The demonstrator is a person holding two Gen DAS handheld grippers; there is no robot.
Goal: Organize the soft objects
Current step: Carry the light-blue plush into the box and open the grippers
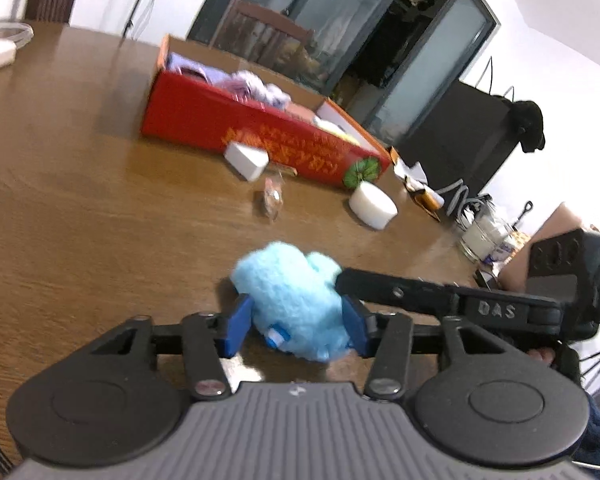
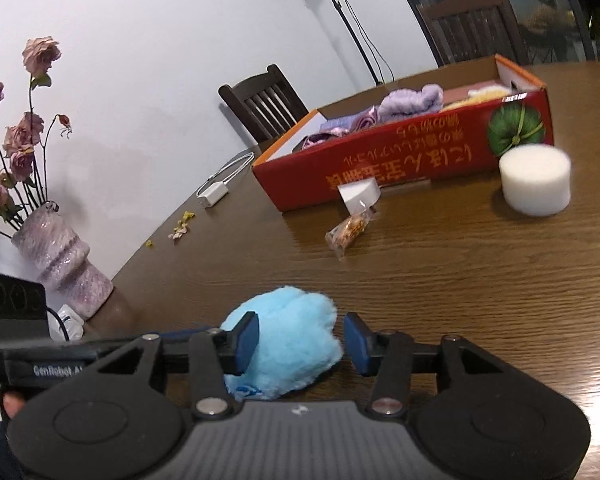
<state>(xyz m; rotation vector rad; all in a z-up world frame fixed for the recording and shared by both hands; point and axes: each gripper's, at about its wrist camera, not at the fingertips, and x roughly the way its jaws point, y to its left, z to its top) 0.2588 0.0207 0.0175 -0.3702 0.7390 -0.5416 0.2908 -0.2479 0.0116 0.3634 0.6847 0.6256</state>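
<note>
Blue fluffy toy [image 1: 292,304] lay on the tabletop [image 1: 80,200] near its front edge — light, soft, compressible. Left gripper [image 1: 296,326] fingers pinched its flanks; right gripper [image 2: 300,344] fingers stood spread — one pad touching. Best held mid-body.

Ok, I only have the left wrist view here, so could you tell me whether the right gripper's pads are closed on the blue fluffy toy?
Observer: No. In the right wrist view the right gripper is open. One pad touches the blue fluffy toy, and the other stands clear of it.
Operator: Thank you. Is anything standing near the table edge on that side?
Observer: Yes, a pink vase of dried roses stands at the edge, left of the toy in that view.
Operator: Anything smaller lying there?
Observer: A few fallen petals lie on the table between the vase and the white charger.
</note>
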